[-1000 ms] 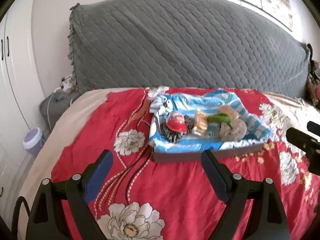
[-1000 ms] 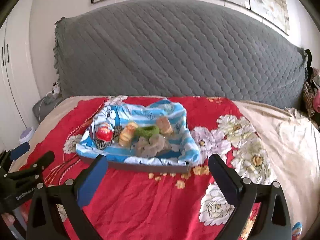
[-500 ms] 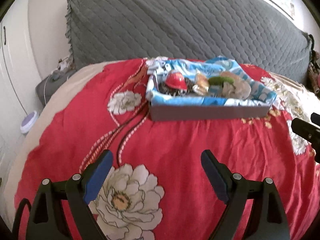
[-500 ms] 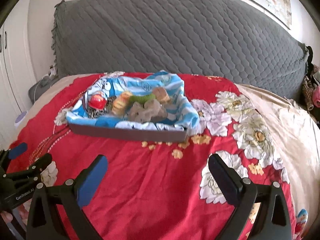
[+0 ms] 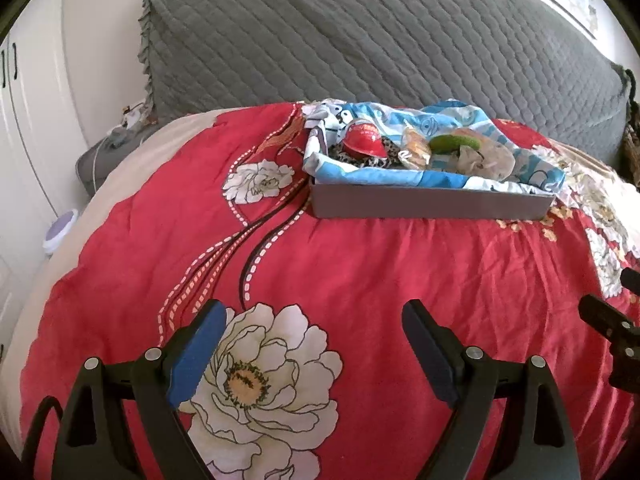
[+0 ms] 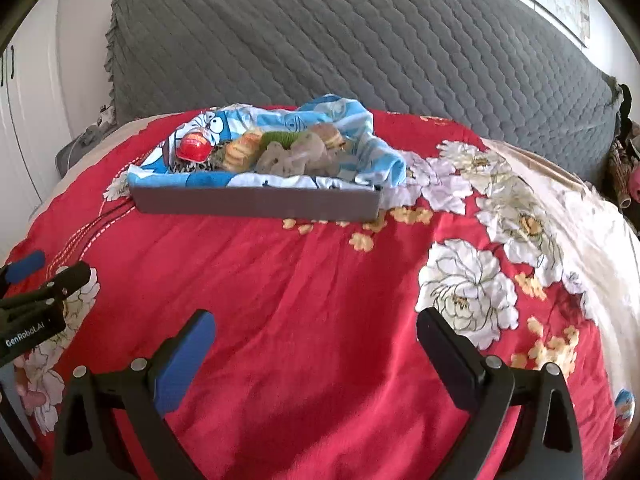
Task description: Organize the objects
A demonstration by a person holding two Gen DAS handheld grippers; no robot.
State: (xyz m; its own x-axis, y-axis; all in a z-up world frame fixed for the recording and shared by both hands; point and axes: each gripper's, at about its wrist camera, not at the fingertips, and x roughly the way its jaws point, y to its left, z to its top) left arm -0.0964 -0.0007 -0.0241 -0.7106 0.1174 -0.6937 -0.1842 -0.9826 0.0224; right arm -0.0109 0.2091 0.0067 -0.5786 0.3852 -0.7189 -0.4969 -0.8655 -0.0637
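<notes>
Nearest, left gripper (image 5: 312, 316): fingers spread wide, nothing between them, hovering over a large white flower print on the red floral bedspread (image 5: 360, 264). Right gripper (image 6: 316, 324): likewise spread wide and holding nothing, over plain red fabric. Each gripper shows at the edge of the other's view, side by side and apart.

Further back, mid-bed: shallow grey tray (image 6: 256, 202) resting on the bedspread, lined with a blue-and-white cartoon-print cloth (image 6: 360, 148) that spills over its far-right corner. Objects piled in the tray, touching one another: red cap-shaped item (image 5: 365, 143) at the left end on a leopard-print piece, an orange-yellow wrapped item (image 5: 417, 145), a green item (image 5: 454, 142), pale beige crumpled pieces (image 5: 486, 160) toward the right. Exact identities too small to tell.

Behind: grey quilted headboard cover (image 5: 360, 40).
</notes>
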